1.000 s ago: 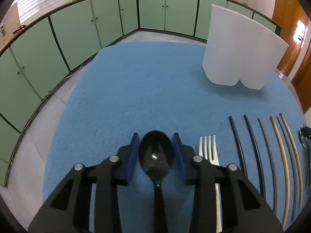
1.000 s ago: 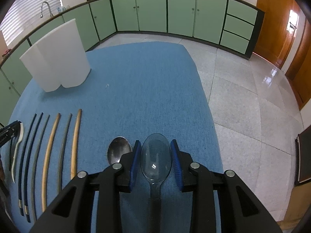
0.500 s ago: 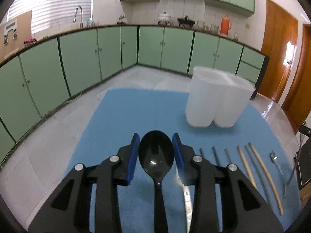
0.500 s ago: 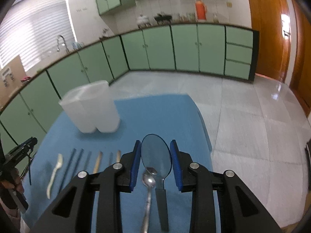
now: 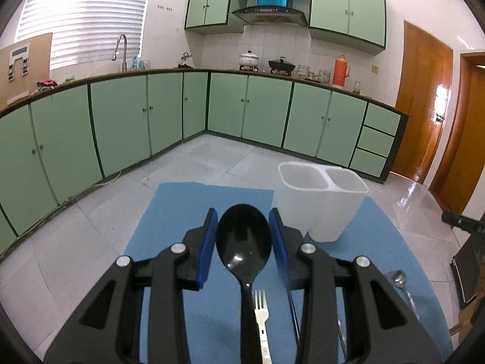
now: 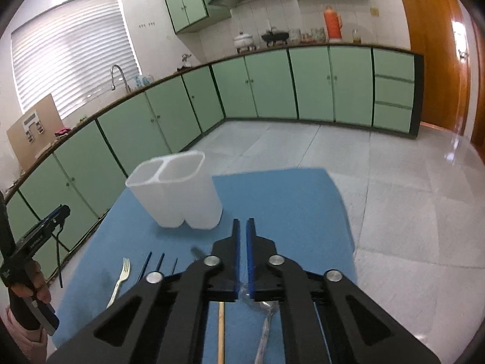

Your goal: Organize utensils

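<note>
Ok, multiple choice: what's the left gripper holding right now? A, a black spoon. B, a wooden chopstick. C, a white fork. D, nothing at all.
A: the black spoon sits bowl-up between the left gripper jaws, while the white fork lies on the blue mat below.

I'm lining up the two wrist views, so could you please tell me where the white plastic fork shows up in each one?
Left wrist: the white fork lies low at centre on the blue mat, just right of the black spoon's handle.
Right wrist: the fork lies lower left, left of the dark chopsticks.
Shared landmark: the white two-compartment holder.
</note>
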Action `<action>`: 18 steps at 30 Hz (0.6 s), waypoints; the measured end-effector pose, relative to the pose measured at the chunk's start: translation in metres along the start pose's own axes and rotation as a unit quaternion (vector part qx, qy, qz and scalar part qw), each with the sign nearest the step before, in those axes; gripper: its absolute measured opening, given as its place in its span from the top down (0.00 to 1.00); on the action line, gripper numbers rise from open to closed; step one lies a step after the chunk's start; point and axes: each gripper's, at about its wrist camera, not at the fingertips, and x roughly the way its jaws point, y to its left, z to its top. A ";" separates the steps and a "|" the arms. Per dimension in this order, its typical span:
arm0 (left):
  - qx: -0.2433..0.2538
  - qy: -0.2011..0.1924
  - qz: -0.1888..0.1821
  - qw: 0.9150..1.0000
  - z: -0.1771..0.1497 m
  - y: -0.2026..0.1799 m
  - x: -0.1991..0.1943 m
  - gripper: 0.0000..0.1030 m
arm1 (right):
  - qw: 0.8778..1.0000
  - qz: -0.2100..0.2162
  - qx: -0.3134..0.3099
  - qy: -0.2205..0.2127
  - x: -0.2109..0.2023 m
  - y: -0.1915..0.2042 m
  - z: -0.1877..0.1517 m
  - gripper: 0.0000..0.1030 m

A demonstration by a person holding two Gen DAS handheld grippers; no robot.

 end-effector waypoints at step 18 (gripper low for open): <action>0.002 0.041 0.003 0.999 -0.030 0.004 0.018 0.67 | 0.990 -0.038 0.029 0.131 0.063 -0.016 -0.075 0.74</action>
